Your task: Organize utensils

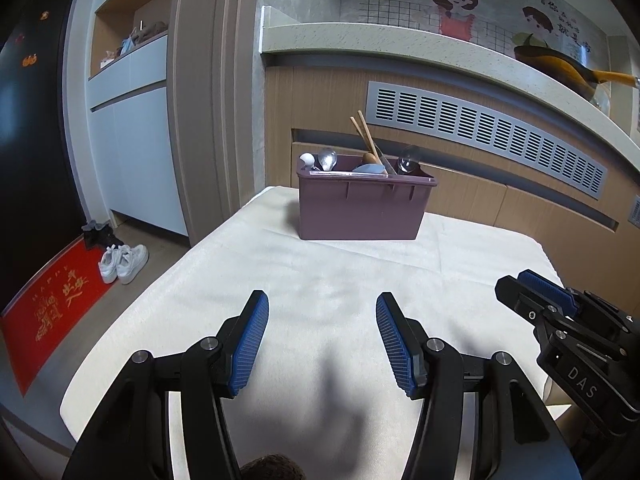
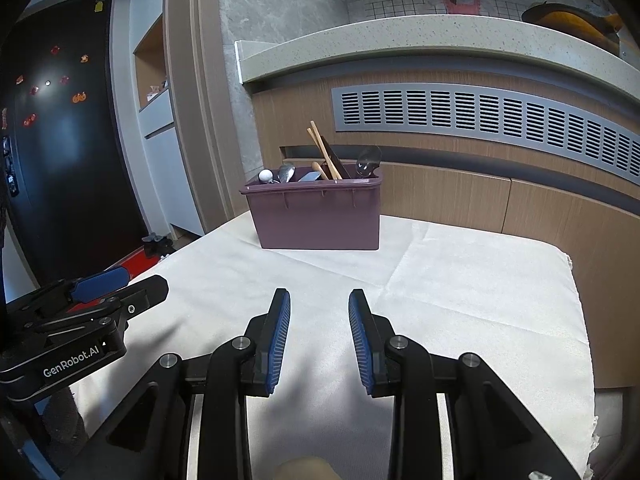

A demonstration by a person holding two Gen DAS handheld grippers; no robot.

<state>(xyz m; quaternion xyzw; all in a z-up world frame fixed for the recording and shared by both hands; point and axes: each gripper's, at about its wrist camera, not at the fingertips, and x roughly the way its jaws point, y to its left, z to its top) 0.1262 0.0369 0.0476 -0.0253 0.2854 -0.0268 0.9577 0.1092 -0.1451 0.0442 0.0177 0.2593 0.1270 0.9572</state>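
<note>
A purple plastic bin (image 1: 362,210) stands at the far side of a white cloth-covered table (image 1: 280,280); it also shows in the right wrist view (image 2: 316,218). It holds wooden chopsticks (image 1: 366,136), metal spoons (image 1: 327,159), a clear spoon (image 1: 408,159) and other utensils, all upright or leaning. My left gripper (image 1: 322,312) is open and empty above the near part of the cloth. My right gripper (image 2: 319,308) is open and empty, level with it on the right. Each gripper shows at the edge of the other's view.
A stone counter ledge (image 1: 400,44) with a yellow pan (image 1: 560,70) runs behind the table above a metal vent grille (image 1: 480,136). To the left, on the floor, lie white shoes (image 1: 122,262) and a red mat (image 1: 48,300).
</note>
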